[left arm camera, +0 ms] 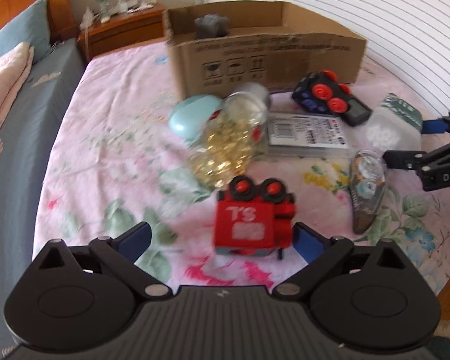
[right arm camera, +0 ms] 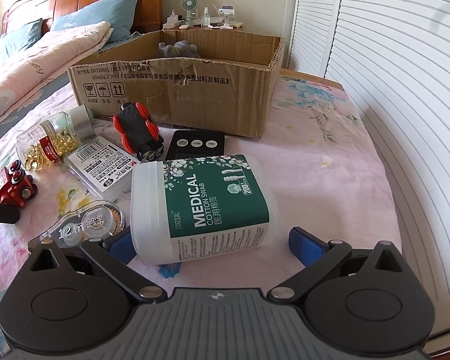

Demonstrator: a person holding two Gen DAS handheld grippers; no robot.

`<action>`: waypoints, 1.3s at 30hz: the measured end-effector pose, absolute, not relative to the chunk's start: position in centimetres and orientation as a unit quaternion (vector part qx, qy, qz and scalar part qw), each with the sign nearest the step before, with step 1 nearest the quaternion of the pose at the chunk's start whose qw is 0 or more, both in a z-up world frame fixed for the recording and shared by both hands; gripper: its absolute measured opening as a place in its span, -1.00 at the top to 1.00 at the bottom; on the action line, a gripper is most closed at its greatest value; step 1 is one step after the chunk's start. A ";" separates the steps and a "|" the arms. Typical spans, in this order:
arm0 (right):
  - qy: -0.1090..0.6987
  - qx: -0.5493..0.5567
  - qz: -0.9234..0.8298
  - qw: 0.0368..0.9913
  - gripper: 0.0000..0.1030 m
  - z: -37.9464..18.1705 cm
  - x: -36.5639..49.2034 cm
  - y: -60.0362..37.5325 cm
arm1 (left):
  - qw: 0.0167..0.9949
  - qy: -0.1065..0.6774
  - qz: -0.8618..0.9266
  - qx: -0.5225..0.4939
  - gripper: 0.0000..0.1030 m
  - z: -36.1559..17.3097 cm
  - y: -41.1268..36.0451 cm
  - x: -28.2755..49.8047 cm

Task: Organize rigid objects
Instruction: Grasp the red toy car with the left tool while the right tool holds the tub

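Both my tongs are spread wide, grasping nothing. My left gripper (left arm camera: 222, 240) hovers around the small red toy truck with black wheels (left arm camera: 252, 222) on the floral pink bedsheet (left arm camera: 105, 150); my right gripper (right arm camera: 213, 240) flanks the white plastic cotton swab tub with a green label (right arm camera: 204, 207), lying on its side. Behind stands one open brown cardboard box (right arm camera: 219, 90). I judge the tub may roll or slip when squeezed, since it is smooth. I count one clear capsule bottle (right arm camera: 54, 141), one black toy car with red wheels (right arm camera: 138, 132), one black timer (right arm camera: 198, 147), one correction tape (right arm camera: 90, 219).
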State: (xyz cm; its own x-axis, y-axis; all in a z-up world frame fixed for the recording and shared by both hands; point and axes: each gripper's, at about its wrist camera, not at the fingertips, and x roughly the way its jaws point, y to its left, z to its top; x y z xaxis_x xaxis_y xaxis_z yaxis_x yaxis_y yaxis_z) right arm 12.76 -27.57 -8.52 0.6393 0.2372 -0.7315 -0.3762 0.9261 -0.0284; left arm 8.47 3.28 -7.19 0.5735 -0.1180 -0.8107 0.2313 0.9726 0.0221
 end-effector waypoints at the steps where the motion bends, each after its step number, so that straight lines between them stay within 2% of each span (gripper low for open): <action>1: 0.391 -0.091 0.171 0.900 -1.00 -8.5 12.9 -27.5 | 0.885 0.451 -0.103 0.064 -0.88 -7.2 3.0 8.6; 6: 0.393 -0.128 0.185 0.892 -1.00 -7.9 13.6 -26.7 | 0.883 0.451 -0.121 0.050 -0.52 -6.9 2.3 8.6; 12: 0.377 -0.167 0.206 0.888 -0.99 -6.8 13.9 -25.2 | 0.885 0.448 -0.119 0.046 -0.50 -6.9 2.3 8.6; 22: 0.400 -0.173 0.211 0.875 -0.76 -6.5 15.1 -24.6 | 0.890 0.440 -0.116 0.038 -0.33 -6.9 2.8 8.9; 26: 0.410 -0.164 0.211 0.872 -0.72 -6.2 15.1 -24.8 | 0.890 0.438 -0.121 0.044 -0.05 -6.7 2.9 8.9; 39: 0.405 -0.165 0.222 0.872 -0.69 -3.9 13.7 -25.1 | 0.877 0.451 -0.155 0.064 -0.04 -4.8 3.6 8.0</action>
State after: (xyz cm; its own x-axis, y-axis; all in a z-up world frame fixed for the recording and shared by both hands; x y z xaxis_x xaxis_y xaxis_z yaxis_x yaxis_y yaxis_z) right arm 13.67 -25.14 -3.90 0.5738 0.2528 -0.7790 -0.5197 0.8475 -0.1077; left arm 8.00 3.56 -4.75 0.5446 -0.2150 -0.8106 0.3299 0.9436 -0.0286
